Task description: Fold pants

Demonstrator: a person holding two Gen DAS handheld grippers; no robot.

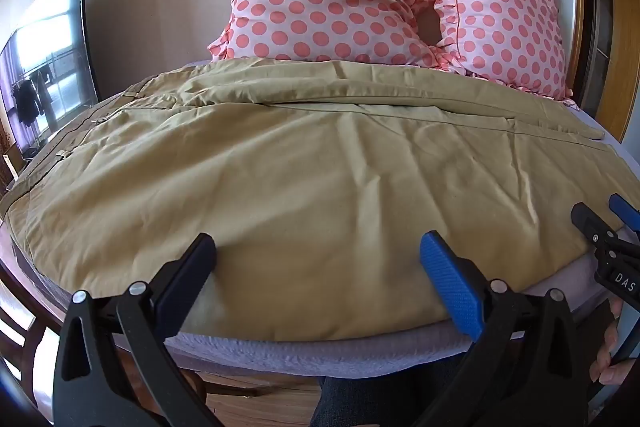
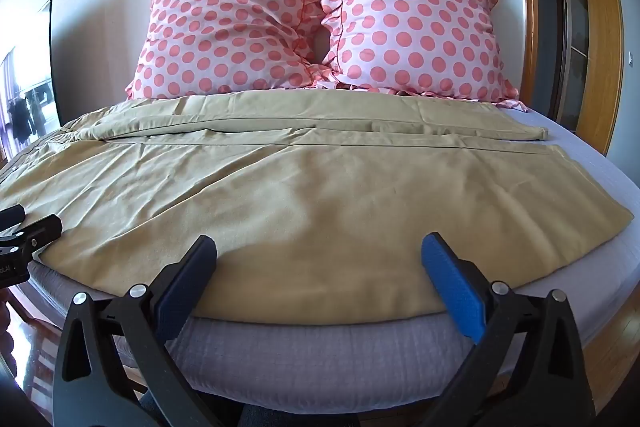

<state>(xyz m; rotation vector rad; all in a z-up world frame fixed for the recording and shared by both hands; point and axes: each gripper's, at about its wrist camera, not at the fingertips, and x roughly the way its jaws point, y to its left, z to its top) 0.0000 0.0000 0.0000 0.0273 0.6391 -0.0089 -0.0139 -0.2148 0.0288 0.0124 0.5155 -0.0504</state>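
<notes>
I held both the left gripper [image 1: 318, 267] and right gripper [image 2: 319, 267] wide open at the pants [image 2: 312, 203] hem; grabbing only one layer could ruin the fold.

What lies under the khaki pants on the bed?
A lavender-grey bedsheet shows past the khaki pants' near and right edges. What it looks like directly beneath the fabric is covered.

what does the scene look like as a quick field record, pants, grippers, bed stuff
pants: khaki pants, spread flat across the bed, legs side by side
surface: bed with lavender sheet
pillows: two pink polka-dot pillows against the wall
left gripper: open, at the near edge of the pants
right gripper: open, at the near edge
fold: not yet started
</notes>
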